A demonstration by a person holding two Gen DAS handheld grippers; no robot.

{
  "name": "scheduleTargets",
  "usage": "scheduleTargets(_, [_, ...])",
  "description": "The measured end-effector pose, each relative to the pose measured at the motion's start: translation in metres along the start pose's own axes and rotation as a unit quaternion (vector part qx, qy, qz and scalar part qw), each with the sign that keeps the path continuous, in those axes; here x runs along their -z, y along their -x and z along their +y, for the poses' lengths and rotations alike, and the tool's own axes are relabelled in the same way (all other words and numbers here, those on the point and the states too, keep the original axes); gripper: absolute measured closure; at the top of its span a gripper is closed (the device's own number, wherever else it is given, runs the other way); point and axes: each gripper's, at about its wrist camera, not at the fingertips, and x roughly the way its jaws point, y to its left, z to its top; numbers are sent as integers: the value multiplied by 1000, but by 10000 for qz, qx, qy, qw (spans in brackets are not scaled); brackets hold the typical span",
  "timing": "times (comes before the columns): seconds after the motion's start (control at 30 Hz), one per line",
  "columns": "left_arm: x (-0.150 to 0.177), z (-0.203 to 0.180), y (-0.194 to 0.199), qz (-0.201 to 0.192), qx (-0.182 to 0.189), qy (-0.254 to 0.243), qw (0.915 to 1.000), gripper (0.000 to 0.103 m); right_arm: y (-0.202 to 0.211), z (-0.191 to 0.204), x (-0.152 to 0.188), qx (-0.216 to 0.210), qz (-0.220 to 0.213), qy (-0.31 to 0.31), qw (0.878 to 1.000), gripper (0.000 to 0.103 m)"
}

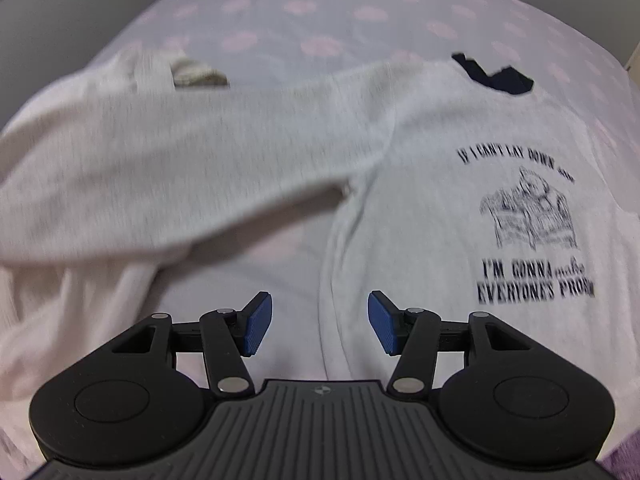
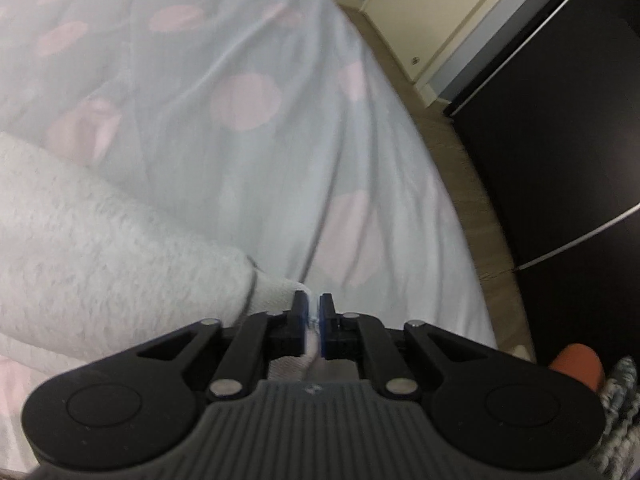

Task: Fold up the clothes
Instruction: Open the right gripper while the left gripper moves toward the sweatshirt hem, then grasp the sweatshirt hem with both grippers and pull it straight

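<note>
A pale grey sweatshirt point(image 1: 400, 200) lies flat on the bed, with a black printed picture and text point(image 1: 528, 220) on its chest and a dark collar point(image 1: 496, 76). One sleeve point(image 1: 180, 168) is folded across its body. My left gripper point(image 1: 320, 320) hovers open above the shirt's lower part, with nothing between its blue pads. In the right wrist view the other sleeve point(image 2: 100, 240) lies on the sheet and its cuff point(image 2: 276, 292) ends at my right gripper point(image 2: 314, 308). Those jaws stand a narrow slit apart, the cuff beside and under the left finger, not pinched.
The bed has a pale blue sheet point(image 2: 240, 100) with pink dots; its right edge drops to a wooden floor point(image 2: 460, 152). A dark cabinet point(image 2: 560, 120) and a cream door point(image 2: 432, 12) stand beyond. An orange object point(image 2: 576, 360) sits at the lower right.
</note>
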Motion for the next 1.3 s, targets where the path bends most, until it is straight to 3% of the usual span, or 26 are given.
scheduleTargets(0.03, [5,1,1,56,75,-19,10000,52,10,0,1,27,-104,-8,9999,85])
scheduleTargets(0.13, [20,1,3,252,323,-125,9991,51,49,2,7,-246,-418,-5,9988,86])
scheduleTargets(0.37, [65,-4,2,854,934,-569,9903,49,151,44,42,-1823,-613,-14,9813,85])
scheduleTargets(0.5, [89,1,1,1091,1152,-610,9854,46,190,79,76,-2697,-367,-36,9622,82])
scheduleTargets(0.57, [98,2,0,1205,1285,-581,9826,45,206,101,97,-3084,-178,-126,9510,69])
scheduleTargets(0.63, [107,5,0,1280,1411,-536,9802,43,210,114,108,-3344,19,-134,9423,67])
scheduleTargets(0.8, [121,4,-4,1524,1548,-420,9752,42,213,148,140,-3610,554,17,9309,66])
scheduleTargets(0.93, [129,-1,-8,1535,1505,-420,9757,42,201,160,158,-3875,1065,-257,9153,66])
scheduleTargets(0.97, [130,-1,-8,1509,1489,-405,9764,44,202,162,161,-3990,1138,-291,9094,66])
scheduleTargets(1.0, [131,-1,-8,1482,1469,-383,9772,52,203,166,164,-4080,1195,-283,9047,66])
scheduleTargets(1.03, [132,-1,-9,1459,1452,-364,9779,67,205,171,166,-4139,1234,-226,9016,66])
scheduleTargets(1.1, [136,1,-10,1410,1481,-329,9783,82,211,180,171,-4204,1278,-101,8982,65])
scheduleTargets(1.13, [137,1,-9,1354,1512,-317,9787,90,215,183,174,-4129,1218,-12,9026,72])
scheduleTargets(1.17, [138,2,-5,1235,1540,-314,9798,95,218,185,175,-4067,1143,35,9064,85])
scheduleTargets(1.3, [131,8,35,548,1792,-288,9819,99,233,171,172,-4147,835,-177,9060,91])
